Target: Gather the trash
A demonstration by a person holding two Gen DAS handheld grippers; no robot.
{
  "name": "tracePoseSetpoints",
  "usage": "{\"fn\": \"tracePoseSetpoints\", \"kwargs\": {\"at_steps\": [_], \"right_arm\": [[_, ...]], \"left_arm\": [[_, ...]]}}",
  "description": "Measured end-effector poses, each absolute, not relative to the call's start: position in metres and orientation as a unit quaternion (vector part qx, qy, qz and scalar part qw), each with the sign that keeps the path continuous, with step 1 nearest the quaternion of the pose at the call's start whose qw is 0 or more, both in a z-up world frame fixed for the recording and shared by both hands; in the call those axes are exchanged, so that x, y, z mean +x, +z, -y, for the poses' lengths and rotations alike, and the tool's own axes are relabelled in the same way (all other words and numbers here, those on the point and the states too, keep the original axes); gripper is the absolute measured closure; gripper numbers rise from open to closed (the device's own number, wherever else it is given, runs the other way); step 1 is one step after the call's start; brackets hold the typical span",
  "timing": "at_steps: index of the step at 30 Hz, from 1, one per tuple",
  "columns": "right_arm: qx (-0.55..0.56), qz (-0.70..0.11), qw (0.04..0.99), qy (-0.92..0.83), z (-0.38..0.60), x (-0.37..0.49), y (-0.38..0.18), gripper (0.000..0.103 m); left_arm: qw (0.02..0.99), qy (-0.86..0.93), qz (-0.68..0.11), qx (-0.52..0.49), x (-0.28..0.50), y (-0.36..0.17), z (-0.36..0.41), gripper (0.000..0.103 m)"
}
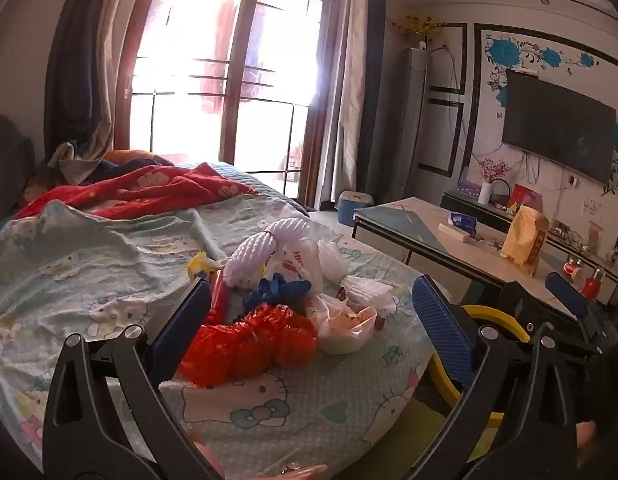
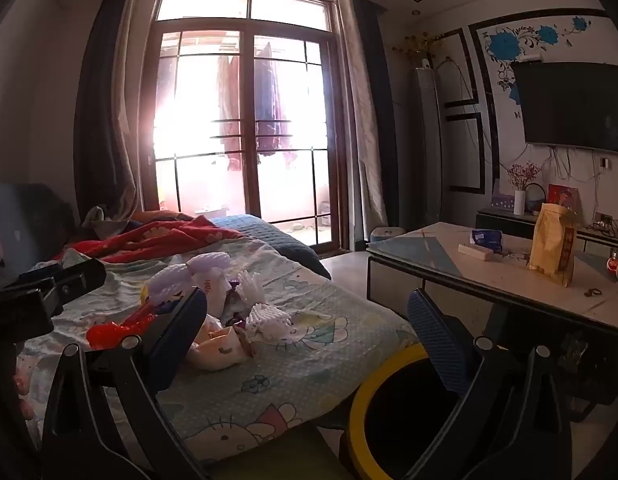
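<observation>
both sets of fingers spread wide, empty, hovering over the crumpled red plastic bag [image 1: 249, 344] on the bed [image 1: 109, 280]; yellow-rimmed black bin [image 2: 393, 412] probably waits alongside for drops.

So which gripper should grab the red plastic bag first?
Left. The red plastic bag lies right between the open left gripper's fingers; the right gripper faces the bin.
</observation>
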State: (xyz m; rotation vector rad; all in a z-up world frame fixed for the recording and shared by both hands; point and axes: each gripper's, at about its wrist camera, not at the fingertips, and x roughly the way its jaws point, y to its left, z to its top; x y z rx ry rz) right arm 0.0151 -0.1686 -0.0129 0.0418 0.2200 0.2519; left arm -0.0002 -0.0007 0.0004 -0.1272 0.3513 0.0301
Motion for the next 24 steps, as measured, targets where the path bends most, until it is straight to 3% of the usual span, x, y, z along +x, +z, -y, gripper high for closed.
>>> {"fn": "tracePoseSetpoints", "kwargs": {"at_steps": [24], "right_arm": [[0.023, -0.108, 0.987, 0.118, 0.1709, 0.0161, -0.0127, 0.005]], "left_arm": [[0.986, 0.004, -0.16, -0.056, -0.01, 0.003, 0.001, 0.011]]}}
